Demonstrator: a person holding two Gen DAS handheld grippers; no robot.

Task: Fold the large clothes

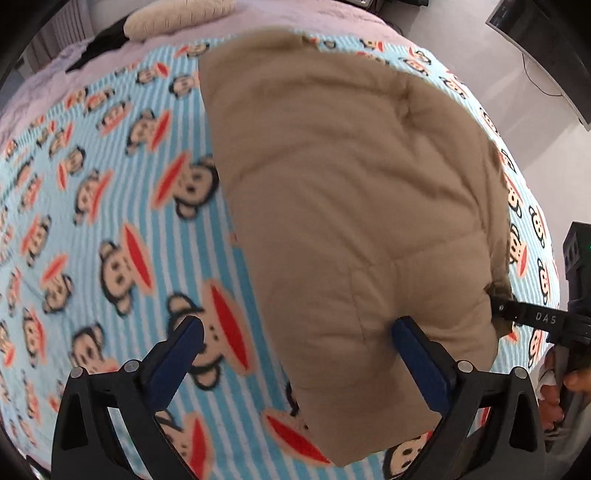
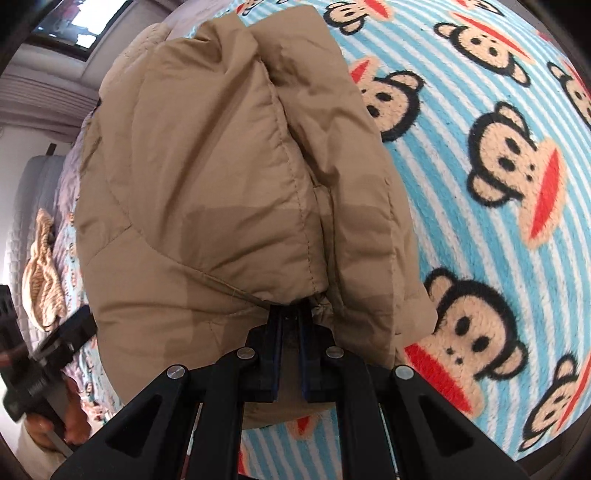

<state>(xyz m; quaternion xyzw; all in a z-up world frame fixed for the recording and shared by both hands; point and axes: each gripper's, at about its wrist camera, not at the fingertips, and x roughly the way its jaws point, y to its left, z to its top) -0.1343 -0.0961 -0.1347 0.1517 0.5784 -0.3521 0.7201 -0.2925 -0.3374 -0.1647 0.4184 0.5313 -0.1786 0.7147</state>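
A tan padded jacket (image 1: 351,192) lies folded lengthwise on the monkey-print blanket (image 1: 110,221). My left gripper (image 1: 295,332) is open and empty, its right finger (image 1: 417,354) touching the jacket's near end and its left finger over the blanket. My right gripper (image 2: 290,314) is shut on the jacket's (image 2: 221,177) hem edge, holding a fold of it raised. It also shows in the left wrist view (image 1: 524,317) at the jacket's right edge.
A cream knitted garment (image 2: 40,269) lies on the blanket (image 2: 498,221) at the left. A cream pillow (image 1: 177,18) and a dark item (image 1: 99,44) sit at the bed's far end. A monitor (image 1: 543,44) stands past the bed's right side.
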